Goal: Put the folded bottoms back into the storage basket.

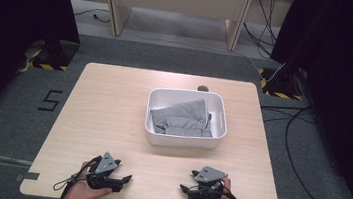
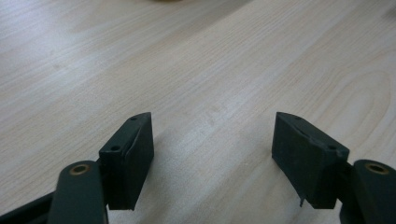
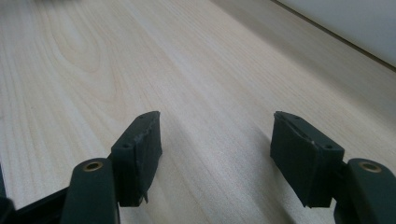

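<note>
Both my grippers, left gripper (image 1: 127, 178) and right gripper (image 1: 183, 188), sat at the table's (image 1: 108, 107) near edge, jaws wide apart, holding nothing. Folded grey cloth (image 1: 182, 116) lay in the white tub (image 1: 182, 139) mid-table; I judged a slow reach from above best.

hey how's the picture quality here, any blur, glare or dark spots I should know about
High view: even light on the table, sharp; dark curtains at both sides lose detail. Left gripper view: jaws sharp, wood grain softens toward the top, soft shadows under the jaws. Right gripper view: the same, far tabletop blurred, mild sheen.
</note>
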Demonstrator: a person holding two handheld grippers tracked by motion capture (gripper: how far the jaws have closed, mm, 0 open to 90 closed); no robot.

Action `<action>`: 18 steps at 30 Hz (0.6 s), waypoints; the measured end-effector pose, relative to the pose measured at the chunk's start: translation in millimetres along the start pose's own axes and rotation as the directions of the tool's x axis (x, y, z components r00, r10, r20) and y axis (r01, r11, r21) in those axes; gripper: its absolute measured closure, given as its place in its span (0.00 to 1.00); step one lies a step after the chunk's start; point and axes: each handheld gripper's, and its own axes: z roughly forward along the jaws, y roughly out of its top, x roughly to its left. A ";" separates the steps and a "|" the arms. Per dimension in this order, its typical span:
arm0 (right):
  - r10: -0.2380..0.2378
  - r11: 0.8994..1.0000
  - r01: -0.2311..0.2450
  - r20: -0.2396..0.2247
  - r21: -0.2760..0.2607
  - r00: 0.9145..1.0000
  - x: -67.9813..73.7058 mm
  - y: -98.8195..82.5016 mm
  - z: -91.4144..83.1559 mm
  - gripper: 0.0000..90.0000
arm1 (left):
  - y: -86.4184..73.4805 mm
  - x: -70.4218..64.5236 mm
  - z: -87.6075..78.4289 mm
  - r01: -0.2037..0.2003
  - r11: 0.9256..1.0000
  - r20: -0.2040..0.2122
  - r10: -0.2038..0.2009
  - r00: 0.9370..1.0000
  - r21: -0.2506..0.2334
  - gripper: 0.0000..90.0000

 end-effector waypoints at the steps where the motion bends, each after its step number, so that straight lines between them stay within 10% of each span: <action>1: 0.000 1.000 0.000 0.000 0.000 1.000 0.0 0.0 0.0 0.38 | 0.0 0.0 0.0 0.000 1.000 0.000 0.000 1.000 0.000 0.32; 18: -0.007 1.000 0.007 -0.006 0.002 1.000 -0.1 0.3 0.5 0.36 | 0.0 0.0 0.0 0.000 1.000 0.000 0.000 1.000 0.000 0.32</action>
